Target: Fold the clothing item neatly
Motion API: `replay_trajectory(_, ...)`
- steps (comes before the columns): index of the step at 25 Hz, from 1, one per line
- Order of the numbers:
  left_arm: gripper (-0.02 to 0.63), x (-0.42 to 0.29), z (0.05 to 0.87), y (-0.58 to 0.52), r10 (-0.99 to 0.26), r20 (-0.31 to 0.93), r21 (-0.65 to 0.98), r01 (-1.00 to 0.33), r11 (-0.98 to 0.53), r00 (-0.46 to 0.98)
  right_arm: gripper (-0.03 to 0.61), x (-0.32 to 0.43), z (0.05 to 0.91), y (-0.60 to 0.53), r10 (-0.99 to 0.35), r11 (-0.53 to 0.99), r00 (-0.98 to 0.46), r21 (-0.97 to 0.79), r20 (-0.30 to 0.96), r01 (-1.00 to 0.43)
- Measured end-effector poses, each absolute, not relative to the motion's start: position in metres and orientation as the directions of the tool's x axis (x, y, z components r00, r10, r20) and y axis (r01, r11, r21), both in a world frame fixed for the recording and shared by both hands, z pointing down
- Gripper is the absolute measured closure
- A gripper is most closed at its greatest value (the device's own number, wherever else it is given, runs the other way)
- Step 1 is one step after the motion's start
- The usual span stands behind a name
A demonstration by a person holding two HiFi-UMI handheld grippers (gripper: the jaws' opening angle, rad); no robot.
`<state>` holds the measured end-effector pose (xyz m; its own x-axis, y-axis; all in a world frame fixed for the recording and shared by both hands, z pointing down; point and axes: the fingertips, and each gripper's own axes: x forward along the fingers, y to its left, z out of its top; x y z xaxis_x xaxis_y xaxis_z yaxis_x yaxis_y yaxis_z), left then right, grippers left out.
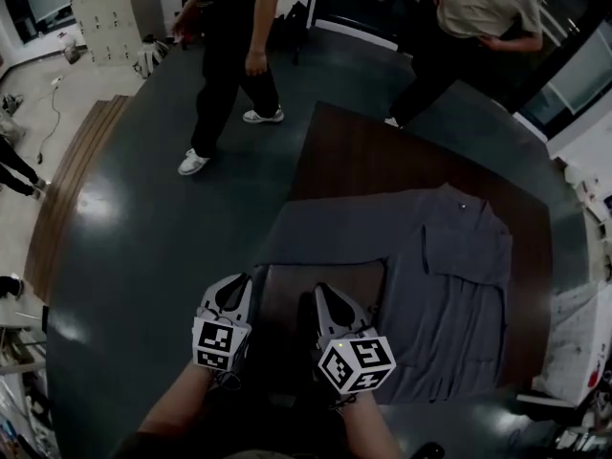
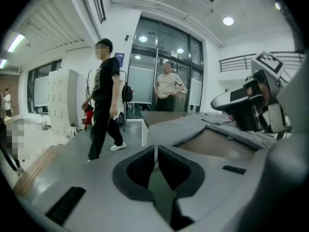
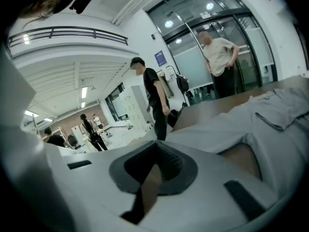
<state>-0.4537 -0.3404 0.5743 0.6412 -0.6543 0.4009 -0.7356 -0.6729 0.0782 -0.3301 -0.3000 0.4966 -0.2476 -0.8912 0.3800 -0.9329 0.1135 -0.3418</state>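
Observation:
A grey shirt [image 1: 459,285] lies spread flat on the dark brown table [image 1: 363,156], collar at the far end and one sleeve [image 1: 316,229] stretched out to the left. My left gripper [image 1: 246,283] and right gripper [image 1: 322,293] hover side by side at the table's near left edge, just short of that sleeve. Both are shut with nothing between the jaws. In the left gripper view the shut left gripper [image 2: 155,151] points at the sleeve's edge [image 2: 188,124], with the right gripper [image 2: 248,105] to its right. In the right gripper view the shut right gripper [image 3: 154,146] faces the shirt [image 3: 275,124].
Two people stand on the dark floor beyond the table, one in black [image 1: 234,55] at the left and one in a light top [image 1: 473,27] at the far end. White items [image 1: 583,342] sit off the table's right side. Lockers [image 1: 105,8] stand far left.

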Motion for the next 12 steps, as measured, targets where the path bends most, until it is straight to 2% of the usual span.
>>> replay_trajectory(2,0.591,-0.454,0.592,-0.348,-0.638,0.417,0.063,-0.721,-0.69,0.648,0.591,-0.331,0.504,-0.303,-0.887,0.096,-0.239,-0.349,0.394,-0.932)
replay_trajectory(5,0.532,-0.455,0.612,-0.359,-0.624,0.428,0.086,-0.717,-0.692,0.654,0.591,-0.336,0.512,-0.307,-0.879,0.091,-0.243,-0.356,0.41,-0.93)
replay_trajectory(12,0.495,-0.444,0.659,-0.365,-0.547,0.482,0.032,-0.637,-0.77,0.685,0.591,-0.344,0.516,-0.324,-0.876,0.092,-0.254,-0.375,0.411,-0.922)
